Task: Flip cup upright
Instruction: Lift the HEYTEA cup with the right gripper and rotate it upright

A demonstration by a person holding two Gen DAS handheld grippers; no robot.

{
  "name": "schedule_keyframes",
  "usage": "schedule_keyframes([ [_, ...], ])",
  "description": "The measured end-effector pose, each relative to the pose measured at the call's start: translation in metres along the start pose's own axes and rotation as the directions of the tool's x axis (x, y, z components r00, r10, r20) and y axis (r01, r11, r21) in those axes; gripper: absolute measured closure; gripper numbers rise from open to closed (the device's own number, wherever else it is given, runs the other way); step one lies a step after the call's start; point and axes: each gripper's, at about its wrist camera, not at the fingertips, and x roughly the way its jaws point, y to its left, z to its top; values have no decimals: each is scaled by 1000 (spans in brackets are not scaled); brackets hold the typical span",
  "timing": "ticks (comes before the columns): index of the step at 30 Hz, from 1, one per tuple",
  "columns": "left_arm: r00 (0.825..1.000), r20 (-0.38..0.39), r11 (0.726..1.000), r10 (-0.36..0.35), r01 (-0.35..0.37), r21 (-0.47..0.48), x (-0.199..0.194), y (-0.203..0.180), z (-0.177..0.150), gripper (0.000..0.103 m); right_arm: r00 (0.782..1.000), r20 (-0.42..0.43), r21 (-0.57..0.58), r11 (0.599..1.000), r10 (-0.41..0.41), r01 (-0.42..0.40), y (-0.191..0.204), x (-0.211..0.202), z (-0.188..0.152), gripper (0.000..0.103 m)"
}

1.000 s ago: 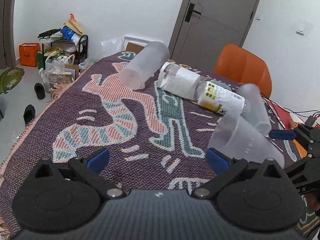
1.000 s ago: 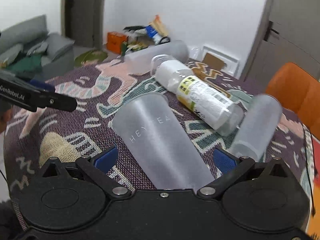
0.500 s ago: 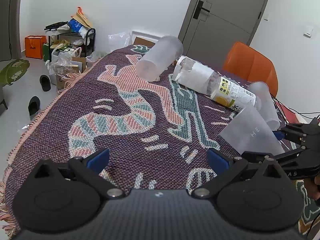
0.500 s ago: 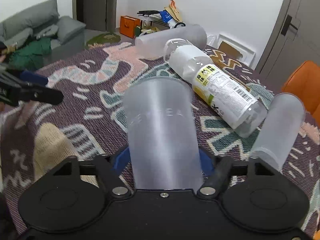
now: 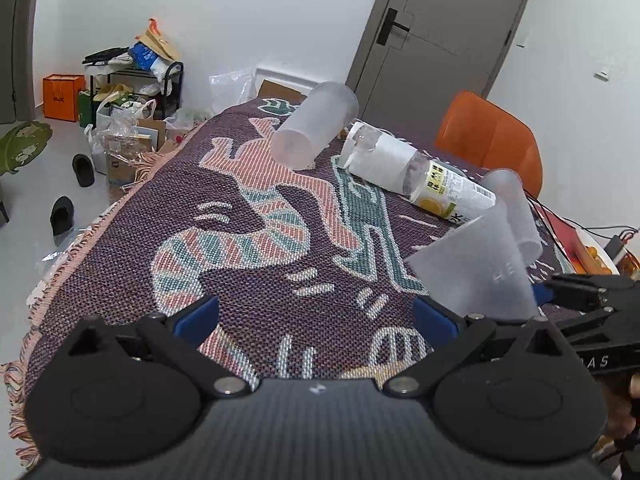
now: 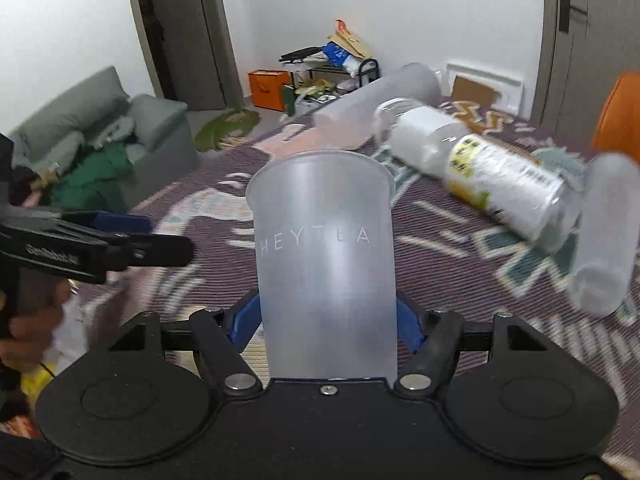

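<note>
The frosted cup carries "HEYTEA" in thin white capitals across its side, seen from the right wrist. The left tongs' black arm bears white lettering, blurred here, that seems to start "GenRobot". From the left wrist, the right tongs' body shows the letters "AS", and the bottle has a yellow-and-white label too small to read.

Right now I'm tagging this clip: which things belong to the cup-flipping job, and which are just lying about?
In the job:
- HEYTEA cup, clamped in the right tool
- left tool, open, holding nothing

Lying about:
- labelled bottle, on its side
- frosted cup near the table's far end, on its side
- frosted cup beside the bottle, on its side
- orange chair
</note>
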Motion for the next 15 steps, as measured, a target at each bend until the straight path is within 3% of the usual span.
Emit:
schedule_keyframes([
  [8, 1000, -7, 999, -27, 27, 28, -14, -2, -6, 1, 998, -13, 108, 993, 54, -53, 17, 2, -13, 37],
  [15, 998, -42, 999, -48, 47, -27, -11, 2, -11, 1, 996, -32, 134, 988, 82, -77, 19, 9, -22, 30],
])
